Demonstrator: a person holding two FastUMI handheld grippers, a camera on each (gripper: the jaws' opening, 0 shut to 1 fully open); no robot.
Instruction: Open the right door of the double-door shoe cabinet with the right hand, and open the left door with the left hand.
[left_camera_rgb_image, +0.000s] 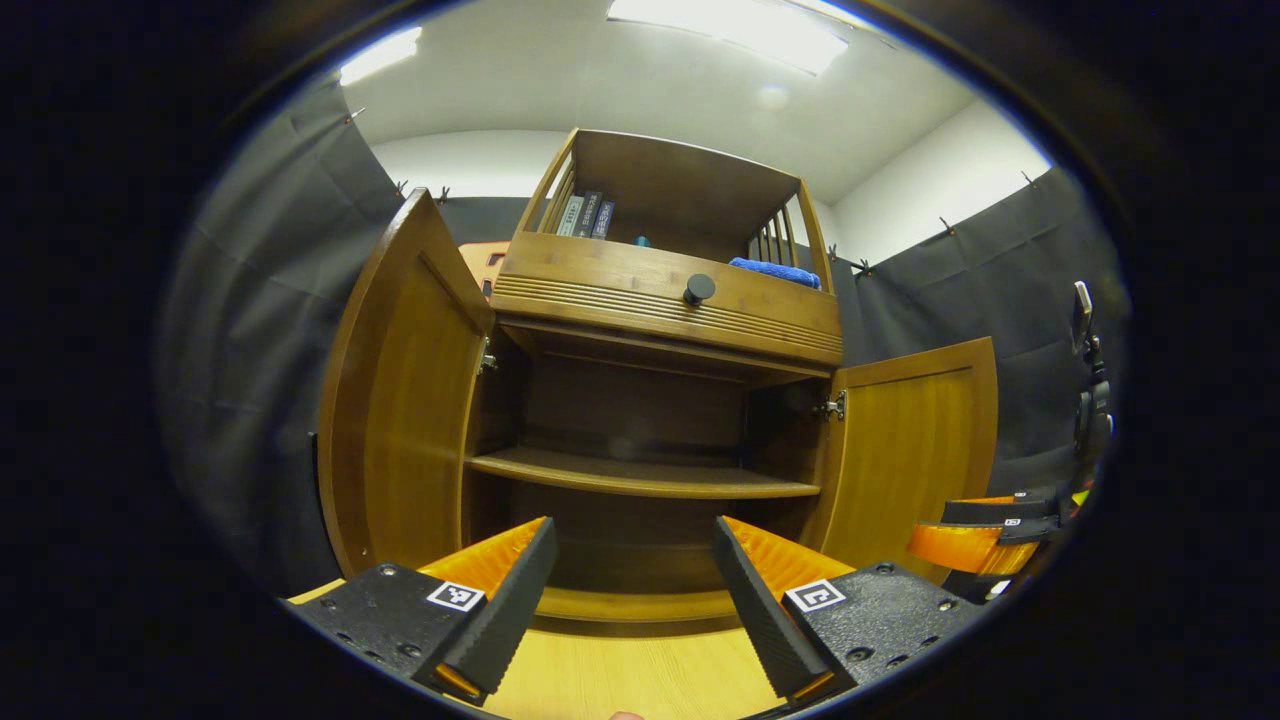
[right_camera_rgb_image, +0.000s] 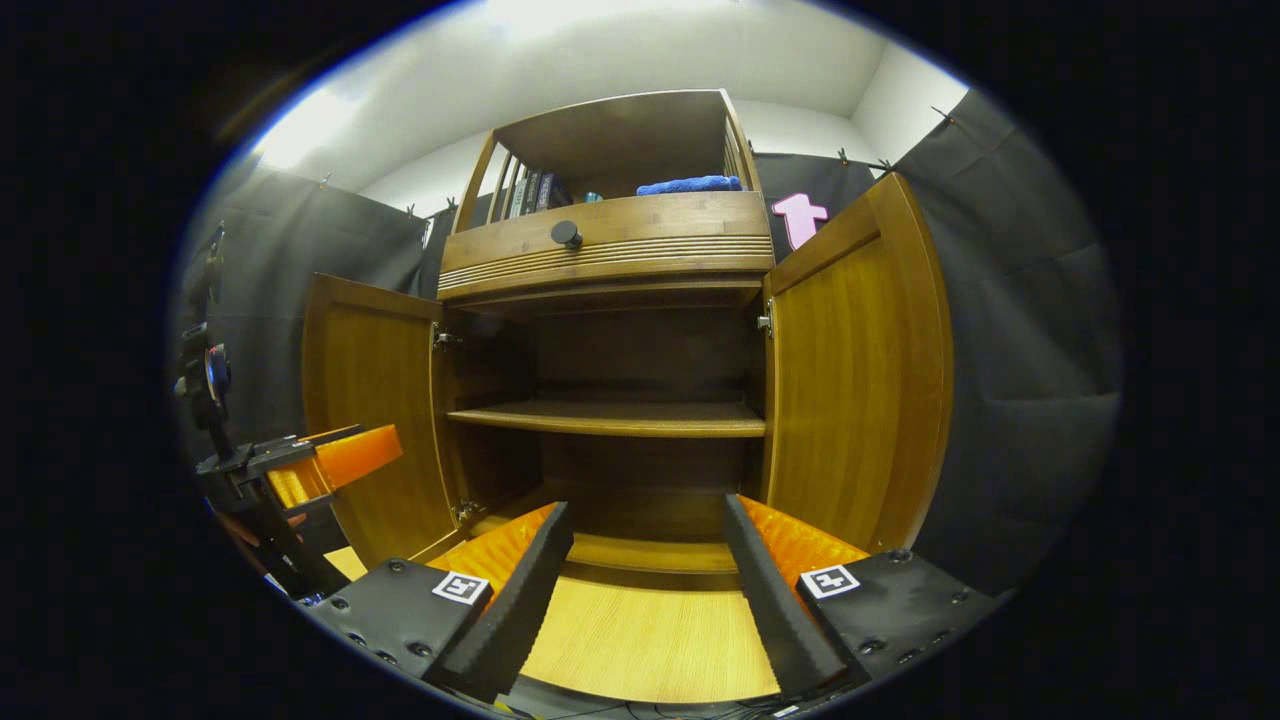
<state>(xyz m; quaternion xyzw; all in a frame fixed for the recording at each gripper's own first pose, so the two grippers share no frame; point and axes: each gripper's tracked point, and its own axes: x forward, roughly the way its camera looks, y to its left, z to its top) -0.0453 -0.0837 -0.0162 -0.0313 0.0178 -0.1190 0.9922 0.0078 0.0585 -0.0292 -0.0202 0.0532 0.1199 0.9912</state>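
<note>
Both doors of the shoe cabinet stand swung wide, so by my reckoning the opening itself is done and the step in hand is simply backing the tools away cleanly. To do that well, I would pull each gripper straight back along its own fingers, keeping them level and clear of the door edges, so that neither door gets nudged back toward shut.

In the left gripper view, the left gripper points straight into the open cabinet, its fingers spread apart and holding nothing. The left door stands just outside its left finger, close but not touching. The right door lies well beyond its right finger, with the other gripper low in front of it.

In the right gripper view, the right gripper is likewise released, fingers parted and empty, aimed at the lower compartment beneath the middle shelf. The right door sits just beyond its right finger, apart from it. Both tools are held low, tilted slightly upward, above the pale wooden floor panel in front of the cabinet.
</note>
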